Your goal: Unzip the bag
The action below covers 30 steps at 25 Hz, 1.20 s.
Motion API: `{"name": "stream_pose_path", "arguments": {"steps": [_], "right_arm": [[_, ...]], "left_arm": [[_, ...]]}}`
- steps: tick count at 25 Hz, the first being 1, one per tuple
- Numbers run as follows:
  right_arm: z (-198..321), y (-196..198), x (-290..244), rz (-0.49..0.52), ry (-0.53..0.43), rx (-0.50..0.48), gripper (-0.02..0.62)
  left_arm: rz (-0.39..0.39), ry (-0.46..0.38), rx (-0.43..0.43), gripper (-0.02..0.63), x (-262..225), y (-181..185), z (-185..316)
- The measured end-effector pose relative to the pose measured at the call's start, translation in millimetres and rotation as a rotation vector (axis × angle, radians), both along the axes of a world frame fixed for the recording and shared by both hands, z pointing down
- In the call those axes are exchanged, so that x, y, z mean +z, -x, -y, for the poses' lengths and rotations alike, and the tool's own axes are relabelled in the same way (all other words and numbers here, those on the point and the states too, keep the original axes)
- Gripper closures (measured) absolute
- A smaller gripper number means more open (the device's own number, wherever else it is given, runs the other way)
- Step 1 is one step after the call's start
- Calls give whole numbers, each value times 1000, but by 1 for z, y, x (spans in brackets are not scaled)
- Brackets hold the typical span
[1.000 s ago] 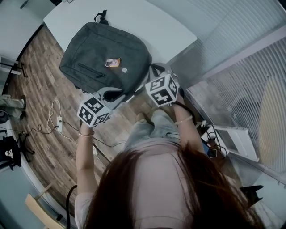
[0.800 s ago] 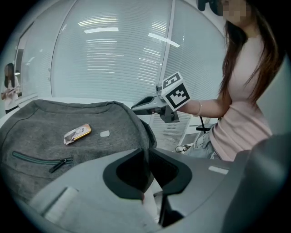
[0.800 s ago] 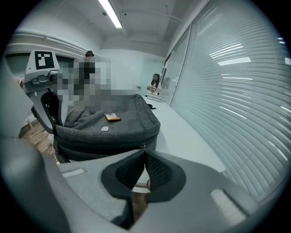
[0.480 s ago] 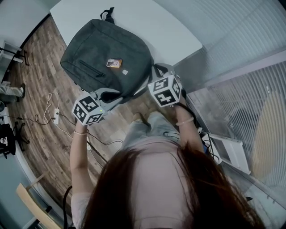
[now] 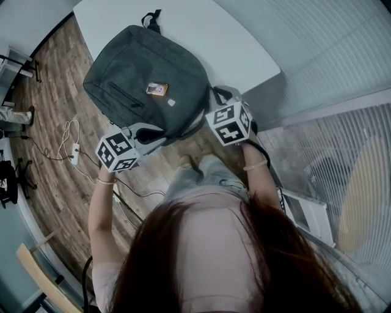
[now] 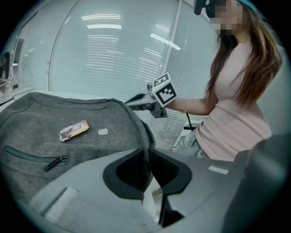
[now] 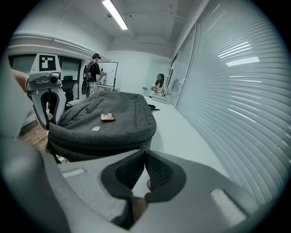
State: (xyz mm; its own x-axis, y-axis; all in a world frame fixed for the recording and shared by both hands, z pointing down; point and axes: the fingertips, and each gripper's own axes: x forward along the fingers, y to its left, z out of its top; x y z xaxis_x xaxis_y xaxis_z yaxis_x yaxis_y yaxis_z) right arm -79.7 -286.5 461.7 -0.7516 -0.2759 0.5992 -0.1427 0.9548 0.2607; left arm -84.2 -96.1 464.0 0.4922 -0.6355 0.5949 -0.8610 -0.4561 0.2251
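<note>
- We see a wooden floor (image 5: 55, 153) to the left and near us, with cables (image 5: 70, 143) lying on it.
- The white surface (image 5: 244, 49) reaches away to the far side, with slatted blinds (image 5: 342, 67) along its right.
- The grey bag (image 5: 140, 67) lies flat on the near left part of that surface. Its carry handle (image 5: 153, 17) is at the far end and its near end is at the surface's edge.
- Our left tongs (image 6: 146, 157) are closed on the bag's near edge, with the seam pinched between the pads.
- Our right tongs (image 7: 143, 152) are at the bag's near right side, tips nipped together on the zip pull (image 7: 142, 146) of the main zip. That zip looks closed along the side wall.
- A pocket zip (image 6: 34, 159) crosses the bag's top face and is closed.
- A small orange tag (image 5: 156, 89) lies on the top face, just beside a pale patch (image 5: 171, 102).
</note>
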Motion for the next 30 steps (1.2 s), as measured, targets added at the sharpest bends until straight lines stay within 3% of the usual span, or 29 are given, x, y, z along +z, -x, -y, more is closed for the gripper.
{"name": "stream_pose_path", "arguments": {"steps": [20,30], "right_arm": [[33,32,-1,-10,-53,-123,580],[43,49,-2,-19,-78,-235,580]], "left_arm": [[-11,4,5,549,-1,1,2],[-24,21,5,549,-1,1,1]]}}
